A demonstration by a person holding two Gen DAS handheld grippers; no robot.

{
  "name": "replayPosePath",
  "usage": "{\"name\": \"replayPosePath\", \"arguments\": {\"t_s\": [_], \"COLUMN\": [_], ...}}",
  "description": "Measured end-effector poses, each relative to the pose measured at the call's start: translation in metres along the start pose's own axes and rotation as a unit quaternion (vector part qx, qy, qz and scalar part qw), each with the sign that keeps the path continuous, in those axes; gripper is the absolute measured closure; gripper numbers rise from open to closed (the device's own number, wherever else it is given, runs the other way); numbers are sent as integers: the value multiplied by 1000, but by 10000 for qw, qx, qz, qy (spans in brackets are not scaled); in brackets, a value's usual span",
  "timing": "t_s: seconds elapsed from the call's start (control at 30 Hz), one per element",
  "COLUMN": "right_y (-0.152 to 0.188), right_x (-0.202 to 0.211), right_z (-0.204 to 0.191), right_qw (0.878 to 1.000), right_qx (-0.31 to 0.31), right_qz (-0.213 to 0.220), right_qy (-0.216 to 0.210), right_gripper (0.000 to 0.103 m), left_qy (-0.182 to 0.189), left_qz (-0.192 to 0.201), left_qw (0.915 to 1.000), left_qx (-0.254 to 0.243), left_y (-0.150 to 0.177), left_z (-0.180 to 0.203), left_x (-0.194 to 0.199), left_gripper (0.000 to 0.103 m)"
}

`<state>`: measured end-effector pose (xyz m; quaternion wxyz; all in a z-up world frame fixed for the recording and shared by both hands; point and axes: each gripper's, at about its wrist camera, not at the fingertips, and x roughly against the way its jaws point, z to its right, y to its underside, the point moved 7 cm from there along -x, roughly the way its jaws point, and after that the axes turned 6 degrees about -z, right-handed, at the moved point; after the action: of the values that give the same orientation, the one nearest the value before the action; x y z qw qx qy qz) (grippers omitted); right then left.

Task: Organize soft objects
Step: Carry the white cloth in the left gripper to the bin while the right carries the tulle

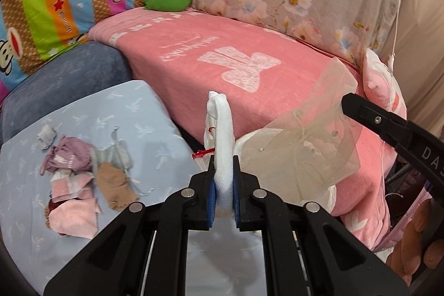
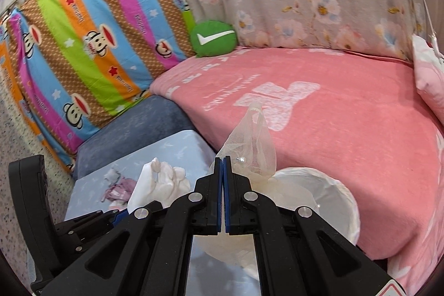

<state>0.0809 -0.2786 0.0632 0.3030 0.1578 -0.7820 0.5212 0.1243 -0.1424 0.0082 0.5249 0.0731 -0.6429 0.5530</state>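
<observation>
Left wrist cam: my left tool [image 1: 224, 185] is clenched on a white cloth [image 1: 222, 129] standing up betw. the pads. A white basket [image 1: 330, 196] sits at the pink blanket [image 1: 249, 46] edge, sheer organza pouch [image 1: 313, 135] over it. Loose fabric scraps [image 1: 77, 179] lie on the blue cushion [image 1: 133, 113].

Right wrist cam: my right tool [image 2: 223, 171] pinches the pouch [image 2: 258, 140], basket [image 2: 333, 193] rim below. Blanket [image 2: 347, 115] beyond is open room.

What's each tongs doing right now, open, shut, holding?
Left tongs: shut on the white cloth bag.
Right tongs: shut on the sheer organza pouch.
</observation>
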Motion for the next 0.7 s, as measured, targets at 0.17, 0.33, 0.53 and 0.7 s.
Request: {"name": "replayPosePath", "arguments": {"t_s": [0.17,0.33,0.53,0.7], "right_y": [3,9,11,11], "right_x": [-4,-8,-9,-10], "right_z": [29,45,58,67], "right_qw": [9997,9991,9984,9979], "right_qx": [-186,-289,-401,-477], "right_qz": [-91,-188,-193,-202], "right_qy": [157,257,339,386], "right_gripper": [102,102,98,97], "left_qy": [98,168,221,240], "left_qz": [-118,-268,-330,-352], "left_qw": [9998,9990,9984,9981], "left_qx": [-152,-301,-413,-451], "left_y": [-3,-2,-2,-4], "left_z": [23,43,58,66], "left_x": [-15,-30,-38,-43], "left_gripper": [93,93,92,92]}}
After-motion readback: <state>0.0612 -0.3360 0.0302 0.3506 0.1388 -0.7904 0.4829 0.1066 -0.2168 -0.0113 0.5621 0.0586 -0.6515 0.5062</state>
